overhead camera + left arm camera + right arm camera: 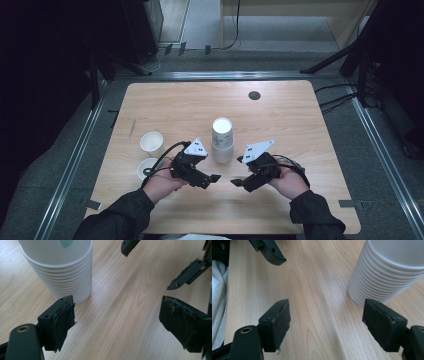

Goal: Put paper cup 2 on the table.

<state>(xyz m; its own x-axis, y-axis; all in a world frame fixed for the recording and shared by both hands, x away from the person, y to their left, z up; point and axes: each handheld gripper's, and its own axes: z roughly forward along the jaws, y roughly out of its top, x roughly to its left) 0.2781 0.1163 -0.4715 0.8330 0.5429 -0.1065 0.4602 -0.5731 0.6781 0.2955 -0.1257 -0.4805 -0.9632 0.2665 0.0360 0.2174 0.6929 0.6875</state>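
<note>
Tongs first: my left gripper (216, 177) has its jaws spread wide with nothing between them but bare wood, and my right gripper (235, 183) is the same, jaws apart and empty. The two point toward each other over the near middle of the table (300, 130), tips close but not touching. In the left gripper view my own pads (63, 322) frame a stretch of tabletop, and the right gripper's jaws hang in the upper right corner of that view. In the right gripper view the pads (279, 320) are likewise well apart, with one jaw of the left gripper showing at the top left.

Just beyond both sets of tips stands the stack of white paper cups (222, 141), upside down, many rims layered one over another at its foot. It sits between the two grippers and a little farther from me, near them but untouched; in the left gripper view it stands just behind my left-hand jaw, with a small green leaf mark on its side.

Off to my left, two single white cups (151, 143) sit upright close together, one behind my left hand (160, 184).
</note>
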